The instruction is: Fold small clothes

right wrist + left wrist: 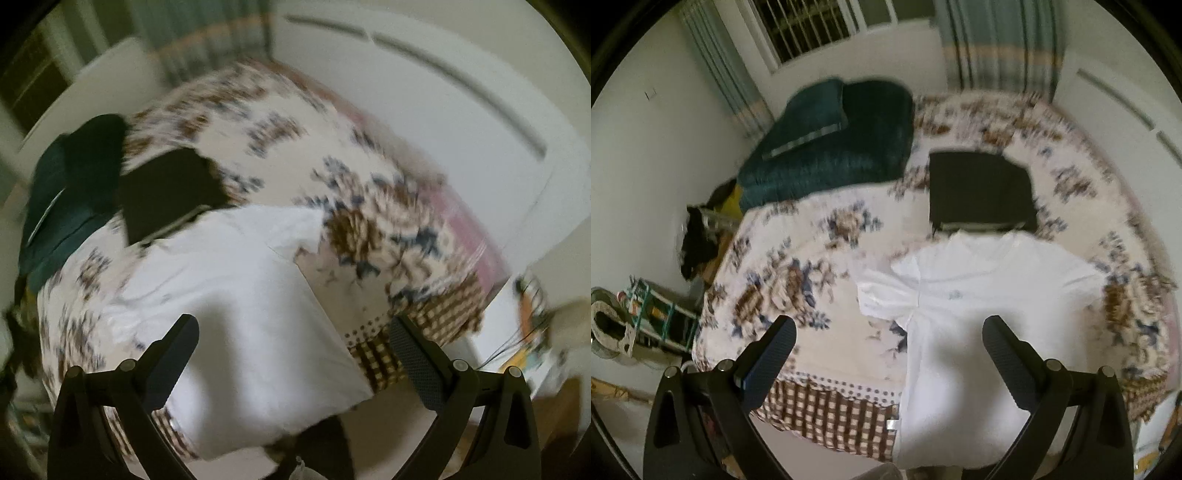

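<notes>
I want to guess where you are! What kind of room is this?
Most likely a bedroom: a bed with a flowery bedspread, a window with curtains, and a white T-shirt laid out for folding.

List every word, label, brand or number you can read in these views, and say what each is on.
None can be read.
White shirt: a small bluish mark on the chest, too small and blurred to read.
Boxes at the left view's left edge: printing too blurred to read.
Black folded garment, teal blanket, floral bedsheet: no text visible.

Smooth white cloth shirt [979, 295] on floral cloth bedspread [812, 236].
</notes>
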`<state>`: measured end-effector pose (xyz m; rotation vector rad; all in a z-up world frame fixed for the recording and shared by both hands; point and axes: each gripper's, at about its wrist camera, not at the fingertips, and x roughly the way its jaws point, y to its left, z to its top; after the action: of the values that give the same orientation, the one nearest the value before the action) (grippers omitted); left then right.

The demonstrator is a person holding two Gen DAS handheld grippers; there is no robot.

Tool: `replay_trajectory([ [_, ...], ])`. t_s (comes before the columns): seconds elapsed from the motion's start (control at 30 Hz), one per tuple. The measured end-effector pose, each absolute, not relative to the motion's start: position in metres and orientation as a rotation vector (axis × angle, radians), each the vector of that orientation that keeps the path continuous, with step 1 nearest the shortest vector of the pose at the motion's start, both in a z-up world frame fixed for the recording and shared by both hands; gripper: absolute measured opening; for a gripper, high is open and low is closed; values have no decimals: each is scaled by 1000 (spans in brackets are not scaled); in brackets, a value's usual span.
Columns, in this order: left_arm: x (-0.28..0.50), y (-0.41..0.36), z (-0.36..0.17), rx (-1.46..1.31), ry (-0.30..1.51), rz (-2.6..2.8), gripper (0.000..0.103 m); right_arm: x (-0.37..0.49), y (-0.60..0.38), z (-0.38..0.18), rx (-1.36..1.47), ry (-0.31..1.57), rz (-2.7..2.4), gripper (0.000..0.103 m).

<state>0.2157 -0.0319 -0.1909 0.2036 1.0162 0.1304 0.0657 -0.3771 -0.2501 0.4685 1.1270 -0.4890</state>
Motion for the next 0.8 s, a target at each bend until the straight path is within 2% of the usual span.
replay_trajectory([
  [0.23, 299, -57, -346, 157, 1245, 268, 103, 139, -500, -466, 1047, 1232, -482, 85],
  [0.37, 330, -61, -420, 113, 1336, 305, 103, 169, -528, -565, 1310, 1172, -482, 81],
  [0.5, 351, -63, -487, 72, 1421, 317, 103, 195, -548, -651, 1597, 1033, -494, 78],
  [0.6, 359, -66, -513, 52, 1451, 297, 103, 209, -554, -681, 1698, 902, -499, 62],
  [0.63, 361, -66, -519, 56, 1458, 293, 103, 214, -555, -685, 1699, 874, -506, 49],
  [0.67, 363, -66, -522, 57, 1458, 291, 103, 224, -557, -687, 1670, 851, -519, 32],
  [0.7, 365, -63, -525, 55, 1452, 292, 103, 232, -557, -686, 1631, 861, -534, 24],
  [0.73, 366, -61, -526, 52, 1448, 293, 103, 242, -556, -681, 1568, 872, -556, 10],
  [0.8, 369, -55, -526, 45, 1435, 299, 103, 261, -548, -662, 1413, 903, -570, 7],
])
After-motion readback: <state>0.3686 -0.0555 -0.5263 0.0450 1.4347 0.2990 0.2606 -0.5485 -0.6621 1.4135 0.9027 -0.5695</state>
